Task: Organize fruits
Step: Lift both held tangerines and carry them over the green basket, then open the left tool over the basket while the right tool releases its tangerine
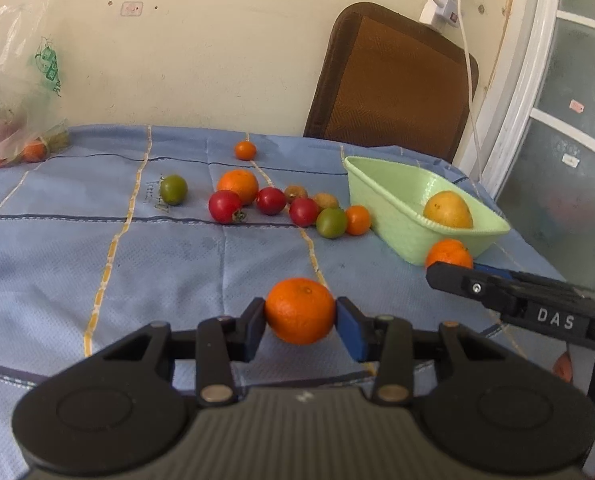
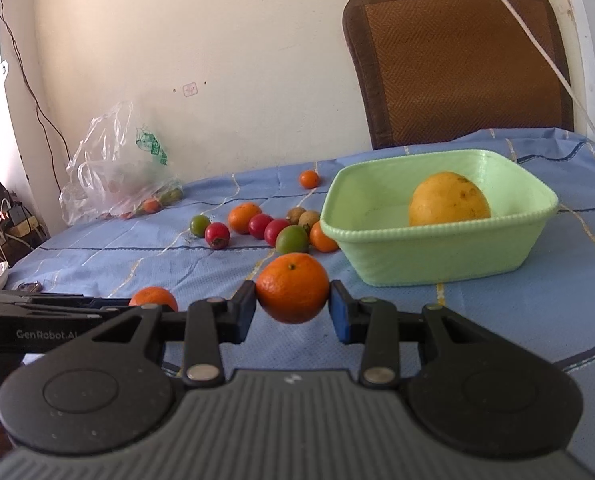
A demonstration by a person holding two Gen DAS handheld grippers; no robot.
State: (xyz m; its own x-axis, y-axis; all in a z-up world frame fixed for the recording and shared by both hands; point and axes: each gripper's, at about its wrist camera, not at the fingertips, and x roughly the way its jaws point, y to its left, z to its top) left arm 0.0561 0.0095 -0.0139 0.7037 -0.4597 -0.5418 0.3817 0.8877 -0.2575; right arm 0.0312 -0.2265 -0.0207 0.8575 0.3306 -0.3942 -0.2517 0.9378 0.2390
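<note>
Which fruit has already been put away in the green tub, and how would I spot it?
Look at the blue cloth-covered table, toward the side nearest the brown chair. There sits a pale green tub, and inside it lies a single large yellow fruit. It is bigger and paler than the orange, red and green fruits scattered outside the tub.

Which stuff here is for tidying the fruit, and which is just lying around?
For the job:
- left tongs holding an orange
- right tongs holding another orange
- green tub with a yellow fruit
- loose fruit on the cloth, like a red tomato

Just lying about:
- plastic bag
- chair
- white cable
</note>
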